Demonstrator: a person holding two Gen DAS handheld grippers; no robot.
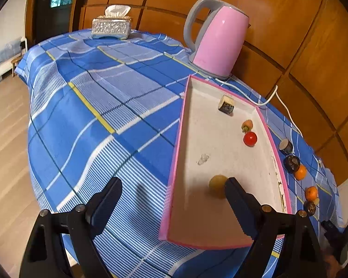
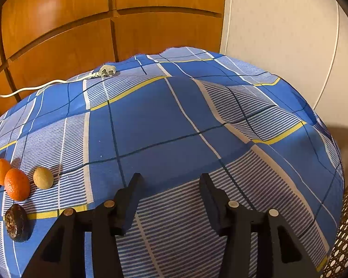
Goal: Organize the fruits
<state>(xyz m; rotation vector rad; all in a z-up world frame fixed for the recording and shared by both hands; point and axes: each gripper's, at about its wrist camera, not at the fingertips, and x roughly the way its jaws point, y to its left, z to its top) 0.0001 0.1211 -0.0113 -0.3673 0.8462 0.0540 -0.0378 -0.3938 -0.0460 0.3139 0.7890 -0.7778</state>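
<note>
The left gripper (image 1: 174, 192) hangs with its fingers spread wide and nothing between them, straddling the near left edge of a pink-rimmed tray (image 1: 177, 143) that lies on the blue checked tablecloth (image 1: 92, 115). Inside the tray a yellowish round fruit (image 1: 217, 184) sits just behind the right fingertip, a red tomato (image 1: 250, 139) and an orange persimmon-like fruit (image 1: 247, 125) lie close together toward the far right wall, and a small dark cut piece (image 1: 226, 105) rests at the far end; what it is stays unclear at this size. A pink kettle (image 1: 220, 41) stands beyond the tray, a tissue box (image 1: 111, 26) at the far left. The right gripper (image 2: 170, 195) is also wide open and empty above the cloth. To its left lie two oranges (image 2: 17, 184), a tan round fruit (image 2: 43, 178) just beside them, and a dark wrinkled fruit (image 2: 16, 222) nearer, with a white plug (image 2: 107, 71) at the far edge
</note>
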